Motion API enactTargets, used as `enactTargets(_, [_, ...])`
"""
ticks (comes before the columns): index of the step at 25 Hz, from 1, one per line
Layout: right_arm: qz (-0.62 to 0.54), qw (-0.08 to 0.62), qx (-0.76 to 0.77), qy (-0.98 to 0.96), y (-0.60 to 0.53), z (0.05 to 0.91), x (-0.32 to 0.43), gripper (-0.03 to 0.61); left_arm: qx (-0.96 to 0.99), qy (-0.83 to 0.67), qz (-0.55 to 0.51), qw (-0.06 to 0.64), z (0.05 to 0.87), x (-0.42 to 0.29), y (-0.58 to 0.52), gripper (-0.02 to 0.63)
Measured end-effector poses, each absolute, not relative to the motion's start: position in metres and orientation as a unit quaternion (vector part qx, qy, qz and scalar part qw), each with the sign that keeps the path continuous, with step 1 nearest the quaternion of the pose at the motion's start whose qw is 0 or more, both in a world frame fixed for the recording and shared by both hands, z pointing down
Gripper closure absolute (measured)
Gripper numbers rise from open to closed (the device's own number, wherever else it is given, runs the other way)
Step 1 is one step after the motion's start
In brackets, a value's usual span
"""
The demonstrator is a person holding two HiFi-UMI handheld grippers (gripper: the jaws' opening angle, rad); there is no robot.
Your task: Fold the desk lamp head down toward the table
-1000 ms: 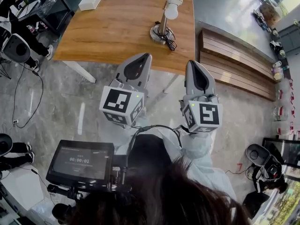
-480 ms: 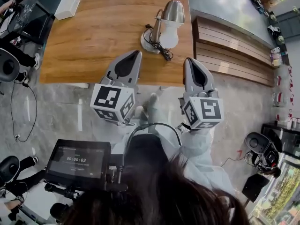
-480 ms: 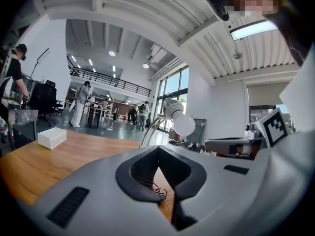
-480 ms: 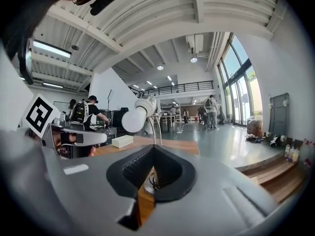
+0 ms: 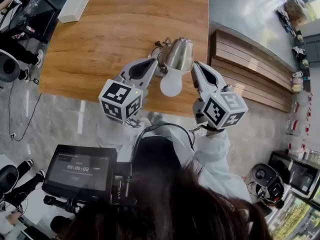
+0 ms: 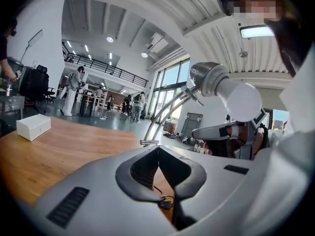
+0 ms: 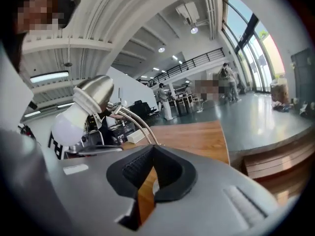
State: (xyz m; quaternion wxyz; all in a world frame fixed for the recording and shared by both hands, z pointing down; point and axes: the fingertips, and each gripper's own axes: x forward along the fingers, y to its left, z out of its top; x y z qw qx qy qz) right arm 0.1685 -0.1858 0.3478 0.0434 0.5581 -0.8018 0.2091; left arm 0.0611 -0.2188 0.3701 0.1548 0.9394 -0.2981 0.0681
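The desk lamp (image 5: pixel 179 54) stands near the front edge of the wooden tabletop (image 5: pixel 115 29), its metal shade up on the curved neck and its white bulb (image 5: pixel 171 85) turned towards us; our left claw (image 5: pixel 153 61) sits just beside the shade, jaws together on nothing; our right claw (image 5: pixel 196 65) flanks the other side, likewise closed and empty; a white box (image 5: pixel 74 5) lies well apart at the far corner.

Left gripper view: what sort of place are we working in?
Probably a large open-plan office or studio hall. A railed mezzanine runs along the back, tall windows rise beside it, and several people stand about on the open floor beyond the wooden table.
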Motion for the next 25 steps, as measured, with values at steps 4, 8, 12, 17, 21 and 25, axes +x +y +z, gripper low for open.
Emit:
enactTargets(4, [0.281, 0.017, 0.501, -0.818, -0.205, 0.352, 0.168, 0.575, 0.942, -0.278, 0.104, 0.158, 0.39, 0.076, -0.233, 0.609])
enactTargets(8, [0.325, -0.009, 0.446, -0.834, -0.218, 0.346, 0.169, 0.569, 0.942, -0.269, 0.12, 0.164, 0.406, 0.082, -0.245, 0.609])
enactTargets(12, [0.346, -0.002, 0.367, -0.864, -0.239, 0.337, 0.154, 0.515, 0.946, -0.242, 0.133, 0.17, 0.418, 0.084, -0.264, 0.559])
enactTargets(17, [0.416, -0.032, 0.285, -0.863, -0.264, 0.334, 0.15, 0.45, 0.951, -0.216, 0.167, 0.145, 0.436, 0.09, -0.286, 0.486])
enactTargets(21, [0.542, -0.099, 0.202, -0.81, -0.259, 0.332, 0.147, 0.443, 0.958, -0.186, 0.166, 0.143, 0.433, 0.102, -0.282, 0.456])
enactTargets(25, [0.605, -0.142, 0.143, -0.77, -0.257, 0.322, 0.135, 0.407, 0.96, -0.173, 0.177, 0.131, 0.434, 0.11, -0.279, 0.449])
